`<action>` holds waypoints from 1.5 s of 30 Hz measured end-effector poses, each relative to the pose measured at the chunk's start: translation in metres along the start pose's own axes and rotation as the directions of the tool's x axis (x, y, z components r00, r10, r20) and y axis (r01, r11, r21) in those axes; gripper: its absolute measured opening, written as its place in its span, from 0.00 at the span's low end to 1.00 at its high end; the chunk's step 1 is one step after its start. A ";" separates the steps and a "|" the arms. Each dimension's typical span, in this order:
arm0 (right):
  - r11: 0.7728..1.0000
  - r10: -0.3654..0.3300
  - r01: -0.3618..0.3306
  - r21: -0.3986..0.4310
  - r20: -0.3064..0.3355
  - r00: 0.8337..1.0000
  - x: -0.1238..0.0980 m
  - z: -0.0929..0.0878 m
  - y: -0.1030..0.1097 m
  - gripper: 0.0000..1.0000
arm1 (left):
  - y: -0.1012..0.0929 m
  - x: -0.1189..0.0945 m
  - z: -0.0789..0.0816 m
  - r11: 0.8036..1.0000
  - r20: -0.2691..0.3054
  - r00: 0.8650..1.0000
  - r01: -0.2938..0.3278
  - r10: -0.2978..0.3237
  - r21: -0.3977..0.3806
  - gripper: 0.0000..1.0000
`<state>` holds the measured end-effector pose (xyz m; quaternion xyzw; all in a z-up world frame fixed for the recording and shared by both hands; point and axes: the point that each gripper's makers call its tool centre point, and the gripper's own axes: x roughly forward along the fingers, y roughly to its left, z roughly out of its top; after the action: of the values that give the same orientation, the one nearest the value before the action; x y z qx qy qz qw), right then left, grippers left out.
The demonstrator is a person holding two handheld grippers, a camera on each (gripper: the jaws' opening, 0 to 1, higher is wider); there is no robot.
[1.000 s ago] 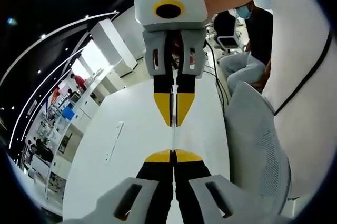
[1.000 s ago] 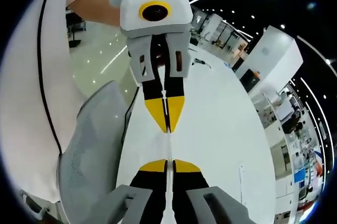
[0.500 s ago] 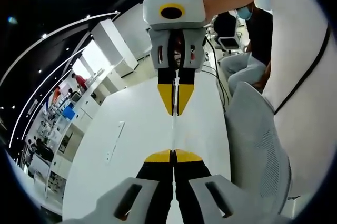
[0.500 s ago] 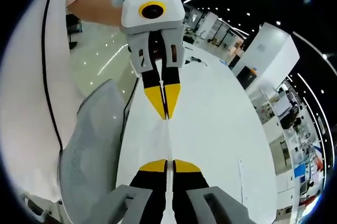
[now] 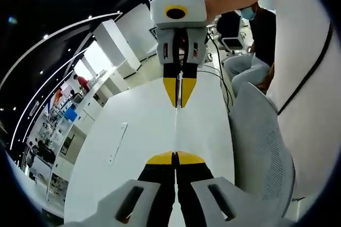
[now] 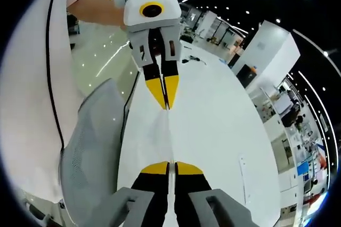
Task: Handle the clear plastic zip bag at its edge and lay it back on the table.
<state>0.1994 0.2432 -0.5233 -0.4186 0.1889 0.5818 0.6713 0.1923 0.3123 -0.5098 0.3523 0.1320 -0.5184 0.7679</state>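
Two grippers, jaws closed on opp. edges of the clear zip bag (image 5: 176,128): left gripper (image 5: 175,157) near, right gripper (image 5: 179,102) far, bag stretched edge-on between them above the white surface (image 5: 138,131). Prob. very light, thin, floppy, slick; hold by the edge strip w/ a firm pinch.
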 end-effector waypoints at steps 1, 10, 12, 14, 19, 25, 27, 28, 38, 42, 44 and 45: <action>1.000 0.000 0.000 0.002 -0.001 1.000 -0.001 -0.001 0.000 0.00 | 0.000 0.000 0.000 1.000 0.000 1.000 -0.001 0.001 0.001 0.00; 1.000 -0.011 0.012 0.011 -0.016 1.000 -0.006 -0.009 -0.002 0.00 | 0.002 -0.003 -0.003 1.000 -0.001 1.000 -0.008 0.008 -0.001 0.00; 1.000 -0.013 0.013 0.017 -0.015 1.000 -0.007 -0.010 -0.002 0.00 | 0.003 -0.004 -0.004 1.000 0.000 1.000 -0.010 0.010 -0.001 0.00; 1.000 -0.014 0.014 0.015 -0.019 1.000 -0.007 -0.012 -0.001 0.00 | 0.003 -0.004 -0.004 1.000 0.000 1.000 -0.010 0.010 -0.002 0.00; 1.000 -0.011 0.011 0.011 -0.027 1.000 -0.009 -0.015 0.001 0.00 | 0.002 -0.004 -0.004 1.000 -0.001 1.000 -0.010 0.010 0.002 0.00; 1.000 -0.018 0.018 0.016 -0.034 0.999 -0.014 -0.021 -0.002 0.00 | 0.003 -0.004 -0.004 1.000 0.001 1.000 -0.012 0.012 0.002 0.00; 1.000 -0.020 0.021 0.017 -0.036 0.999 -0.015 -0.022 -0.002 0.00 | 0.003 -0.004 -0.004 1.000 0.002 1.000 -0.013 0.013 0.005 0.00; 1.000 -0.021 0.021 0.016 -0.038 0.999 -0.015 -0.023 -0.002 0.00 | 0.003 -0.004 -0.004 1.000 0.001 1.000 -0.012 0.012 0.005 0.00; 0.999 -0.024 0.025 0.021 -0.045 0.999 -0.019 -0.027 -0.002 0.00 | 0.003 -0.005 -0.004 1.000 -0.001 1.000 -0.014 0.014 0.008 0.00; 0.999 -0.023 0.024 0.022 -0.044 0.999 -0.019 -0.027 -0.002 0.00 | 0.003 -0.005 -0.004 1.000 0.001 1.000 -0.015 0.015 0.006 0.00; 0.999 -0.024 0.025 0.021 -0.045 0.999 -0.020 -0.027 -0.002 0.00 | 0.002 -0.006 -0.005 1.000 0.000 1.000 -0.015 0.015 0.007 0.00; 0.999 -0.023 0.024 0.022 -0.046 0.999 -0.020 -0.028 -0.002 0.00 | 0.002 -0.006 -0.005 1.000 0.000 1.000 -0.016 0.016 0.006 0.00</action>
<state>0.2025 0.2092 -0.5237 -0.4263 0.2058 0.5618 0.6785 0.1928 0.3205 -0.5093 0.3559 0.1278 -0.5128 0.7707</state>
